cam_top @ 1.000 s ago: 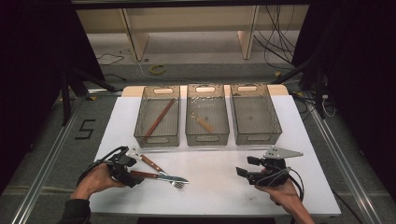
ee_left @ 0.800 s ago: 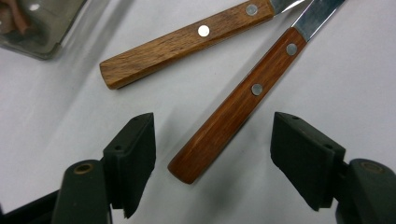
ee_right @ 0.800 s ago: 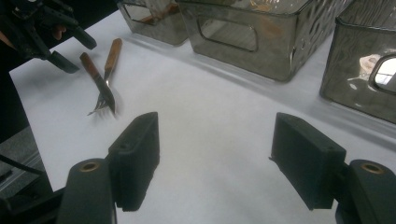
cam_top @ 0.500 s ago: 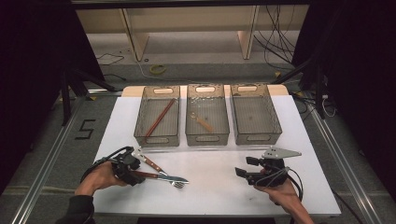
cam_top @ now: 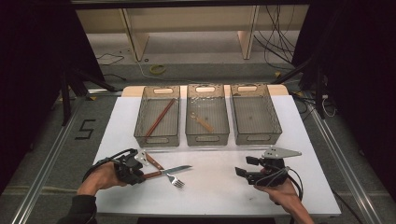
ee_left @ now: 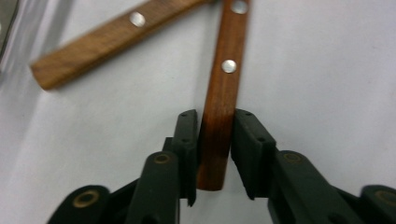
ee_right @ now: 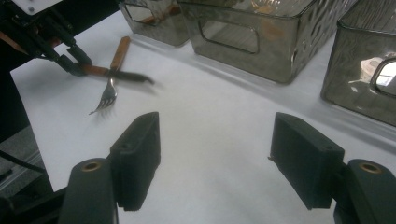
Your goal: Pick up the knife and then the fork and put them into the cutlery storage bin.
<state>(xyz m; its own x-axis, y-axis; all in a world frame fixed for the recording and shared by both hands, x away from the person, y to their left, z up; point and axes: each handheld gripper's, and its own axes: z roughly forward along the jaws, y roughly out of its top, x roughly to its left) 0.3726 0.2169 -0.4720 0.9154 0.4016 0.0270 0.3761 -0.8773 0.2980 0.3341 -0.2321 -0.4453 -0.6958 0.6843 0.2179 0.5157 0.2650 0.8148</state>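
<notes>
A knife (cam_top: 173, 170) with a wooden handle (ee_left: 219, 112) lies on the white table (cam_top: 215, 196) at the front left, its blade pointing right. My left gripper (cam_top: 142, 175) (ee_left: 214, 135) has just been closing, and its pads now press on both sides of the end of that handle. A fork (cam_top: 173, 179) with a wooden handle (ee_left: 107, 39) lies crossed under the knife, tines toward the front. In the right gripper view the left gripper (ee_right: 70, 63) holds the knife (ee_right: 128, 76) beside the fork (ee_right: 106, 95). My right gripper (cam_top: 244, 166) (ee_right: 215, 158) stands open over bare table at the front right.
Three mesh bins stand in a row at the back: the left bin (cam_top: 140, 133) holds a long wooden stick (cam_top: 160, 117), the middle bin (cam_top: 208, 138) a small wooden piece (cam_top: 201, 122), and the right bin (cam_top: 275, 126) is beside them. The table edge runs close in front of both hands.
The left gripper's jaws have closed from wide apart onto the knife handle, and the hand has shifted slightly. The right gripper has stayed still and open.
</notes>
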